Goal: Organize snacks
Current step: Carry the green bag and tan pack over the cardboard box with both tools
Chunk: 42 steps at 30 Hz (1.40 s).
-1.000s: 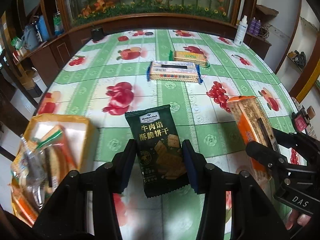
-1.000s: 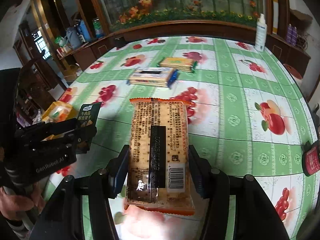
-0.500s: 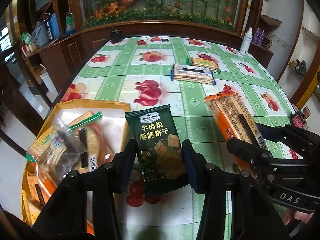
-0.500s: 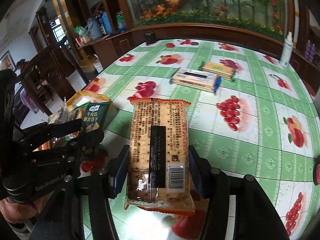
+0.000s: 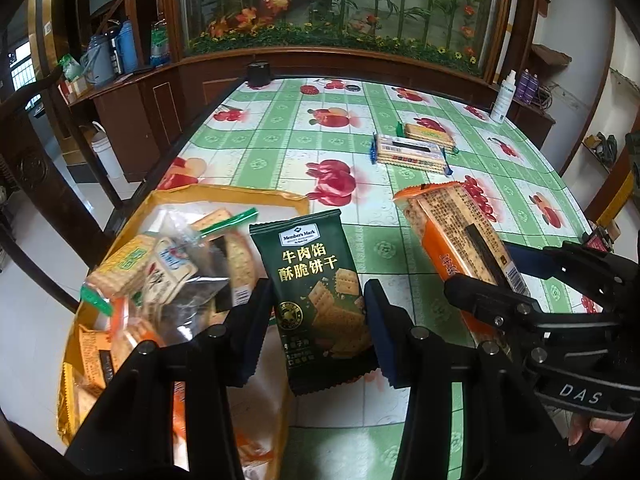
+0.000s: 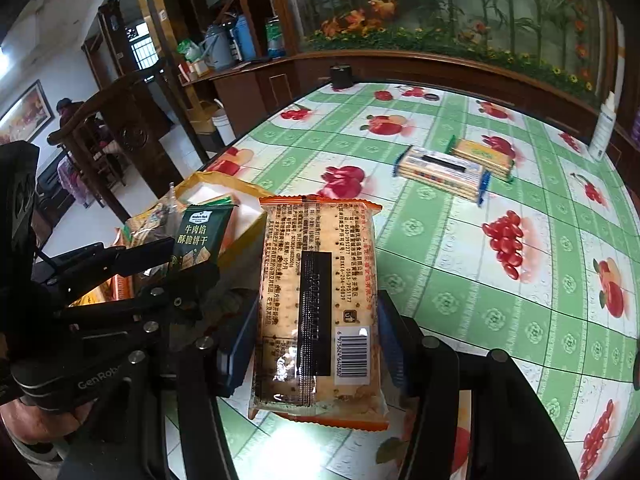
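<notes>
My left gripper (image 5: 318,312) is shut on a dark green cracker packet (image 5: 316,292), held upright just right of a yellow box (image 5: 224,196). The box holds several snack packs (image 5: 160,272). Beside it on the right, my right gripper (image 6: 316,320) is shut on an orange-edged cracker pack (image 6: 316,280), barcode side up, above the green fruit-print tablecloth (image 6: 440,304). The right wrist view also shows the left gripper (image 6: 192,264) with the green packet (image 6: 198,236) in front of the yellow box (image 6: 208,182). The left wrist view shows the orange pack (image 5: 452,232) too.
Two cracker packs lie further back on the table, one blue-ended (image 5: 410,154) and one green-ended (image 5: 430,134). A white spray bottle (image 5: 503,98) and a black cup (image 5: 259,73) stand at the far edge. A wooden chair (image 6: 120,128) is past the table's left edge.
Both grippers have moved left across the table with their packs. The yellow box has come much further into both views and now sits close beside the green packet.
</notes>
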{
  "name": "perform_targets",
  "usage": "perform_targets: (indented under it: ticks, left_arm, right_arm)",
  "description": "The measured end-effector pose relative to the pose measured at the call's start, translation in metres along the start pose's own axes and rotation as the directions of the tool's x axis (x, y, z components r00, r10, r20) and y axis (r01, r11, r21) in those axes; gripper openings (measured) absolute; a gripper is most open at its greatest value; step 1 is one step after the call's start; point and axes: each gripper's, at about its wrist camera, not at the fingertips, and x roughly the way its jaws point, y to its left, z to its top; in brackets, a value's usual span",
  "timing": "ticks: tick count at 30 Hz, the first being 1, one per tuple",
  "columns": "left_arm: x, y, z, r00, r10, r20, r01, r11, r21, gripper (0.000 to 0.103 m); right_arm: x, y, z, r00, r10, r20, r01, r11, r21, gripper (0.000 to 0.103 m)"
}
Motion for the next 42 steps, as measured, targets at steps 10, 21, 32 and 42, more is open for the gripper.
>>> perform_targets:
  ticks: [10,21,32,42]
  left_arm:
    - [-0.024,0.034,-0.009,1.0,0.009,0.018,-0.008,0.999,-0.035,0.049]
    - [-0.045,0.084,-0.022,0.999,0.037,0.021,-0.035,0.993,-0.111,0.049]
    - [-0.049,0.124,-0.046,0.996,0.088,-0.017,-0.089,0.983,-0.158,0.049]
    - [-0.034,0.138,-0.056,0.991,0.125,-0.038,-0.13,0.977,-0.17,0.049]
  right_arm:
    - [0.011,0.031,0.009,0.999,0.037,-0.017,-0.037,0.998,-0.057,0.056]
    - [0.032,0.069,0.024,0.994,0.096,-0.045,-0.1,0.989,-0.11,0.056]
    - [0.069,0.113,0.047,0.982,0.173,-0.082,-0.183,0.973,-0.141,0.056]
    - [0.096,0.137,0.031,0.972,0.198,-0.127,-0.215,0.967,-0.14,0.055]
